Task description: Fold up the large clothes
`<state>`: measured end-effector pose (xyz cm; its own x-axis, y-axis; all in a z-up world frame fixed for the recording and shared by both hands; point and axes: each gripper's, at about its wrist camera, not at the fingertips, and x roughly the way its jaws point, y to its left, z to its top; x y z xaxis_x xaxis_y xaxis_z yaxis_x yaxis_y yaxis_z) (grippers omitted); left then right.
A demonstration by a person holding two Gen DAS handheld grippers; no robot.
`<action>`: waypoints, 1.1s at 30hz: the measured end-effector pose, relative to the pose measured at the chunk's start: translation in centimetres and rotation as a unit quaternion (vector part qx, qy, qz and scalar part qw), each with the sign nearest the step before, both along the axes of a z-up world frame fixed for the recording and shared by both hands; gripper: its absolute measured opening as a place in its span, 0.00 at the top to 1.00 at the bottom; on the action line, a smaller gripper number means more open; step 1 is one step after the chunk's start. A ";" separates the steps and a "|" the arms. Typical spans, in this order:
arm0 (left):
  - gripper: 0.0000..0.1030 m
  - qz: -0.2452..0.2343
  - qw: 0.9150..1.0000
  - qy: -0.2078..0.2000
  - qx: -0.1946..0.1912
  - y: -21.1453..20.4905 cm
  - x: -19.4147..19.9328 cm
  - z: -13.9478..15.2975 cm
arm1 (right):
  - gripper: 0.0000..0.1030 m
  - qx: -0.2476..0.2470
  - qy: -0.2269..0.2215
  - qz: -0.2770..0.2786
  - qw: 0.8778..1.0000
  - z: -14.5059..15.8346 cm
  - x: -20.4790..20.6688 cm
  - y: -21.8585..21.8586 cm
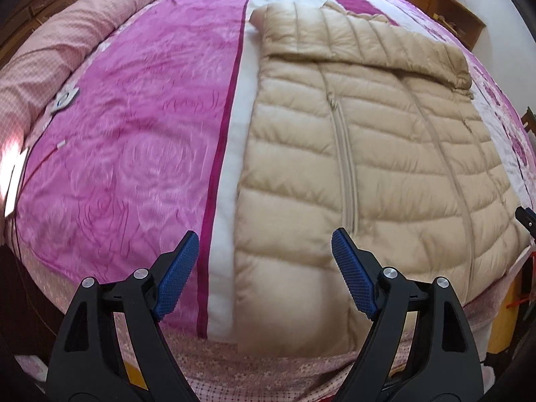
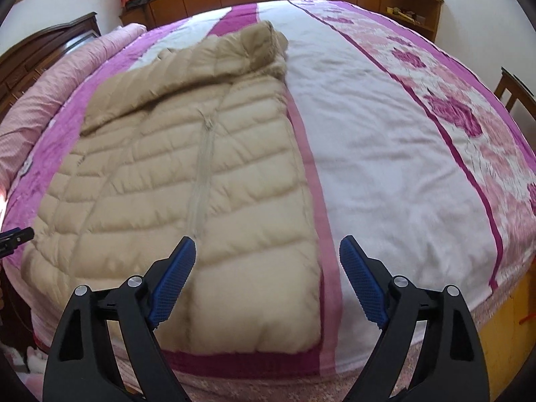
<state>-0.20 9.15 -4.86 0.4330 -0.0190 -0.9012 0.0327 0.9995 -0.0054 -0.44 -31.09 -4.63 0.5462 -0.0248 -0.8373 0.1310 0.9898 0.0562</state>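
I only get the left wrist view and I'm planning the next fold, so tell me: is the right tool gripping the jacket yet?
Observer: No. The right tool is open with nothing between its fingers, over the near right corner of the beige jacket.
Operator: What lies past the jacket's right edge?
Observer: A pink stripe runs along that edge, then a wide white band of the bedspread.
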 end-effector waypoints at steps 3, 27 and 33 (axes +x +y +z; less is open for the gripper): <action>0.21 0.005 1.000 0.009 0.000 0.2 -0.1 -0.8 | 0.17 0.003 0.011 -0.005 1.000 -1.0 -0.3 -0.2; 0.18 0.004 0.998 0.056 -0.029 -0.4 -0.2 -3.7 | 0.10 0.043 0.047 -0.021 0.998 -4.3 0.5 -0.6; 0.44 -0.010 0.998 0.056 -0.041 -1.5 -0.8 -2.6 | 0.41 0.046 0.026 -0.007 0.999 -2.9 -0.3 0.1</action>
<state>-0.98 7.62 -7.48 0.3285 -0.1016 -0.9390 0.0469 0.9947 -0.0912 -0.70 -31.04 -7.50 0.5019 0.0463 -0.8637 0.1509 0.9786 0.1401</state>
